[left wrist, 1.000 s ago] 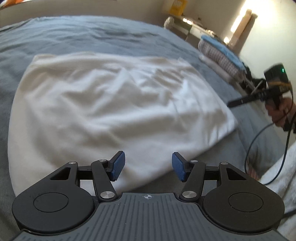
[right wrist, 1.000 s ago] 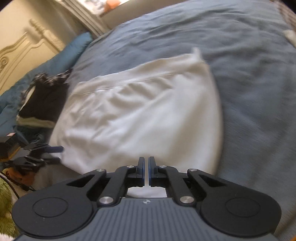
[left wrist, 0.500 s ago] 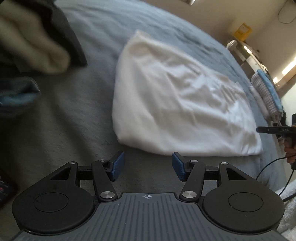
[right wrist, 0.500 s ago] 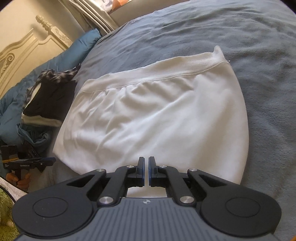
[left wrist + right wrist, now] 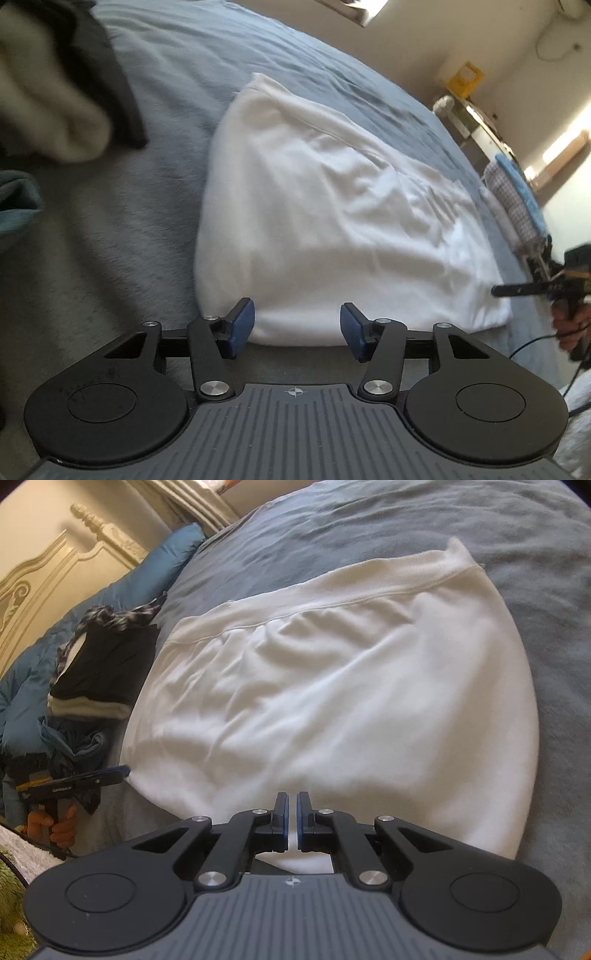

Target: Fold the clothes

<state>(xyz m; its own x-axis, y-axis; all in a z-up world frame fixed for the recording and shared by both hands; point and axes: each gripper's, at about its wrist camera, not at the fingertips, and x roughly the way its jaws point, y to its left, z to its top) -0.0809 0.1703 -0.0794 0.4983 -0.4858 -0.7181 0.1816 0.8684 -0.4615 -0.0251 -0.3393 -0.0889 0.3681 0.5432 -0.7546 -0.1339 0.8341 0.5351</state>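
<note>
A white garment lies folded flat on the grey-blue bed, its ribbed hem at the far side in the right wrist view. My left gripper is open and empty, its blue pads straddling the garment's near edge close to its left corner. My right gripper is shut with the pads nearly touching, just over the garment's near edge; I cannot tell whether cloth is pinched. Each gripper shows in the other's view: the right one at the garment's right corner, the left one at its left corner.
A stack of dark and cream folded clothes lies left of the garment, also in the left wrist view. A blue duvet and a cream headboard are beyond. Folded checked and blue cloth sits at the bed's far right.
My left gripper swung left to the garment's left corner and has moved closer to its near edge. My right gripper stayed shut and moved slightly nearer the garment.
</note>
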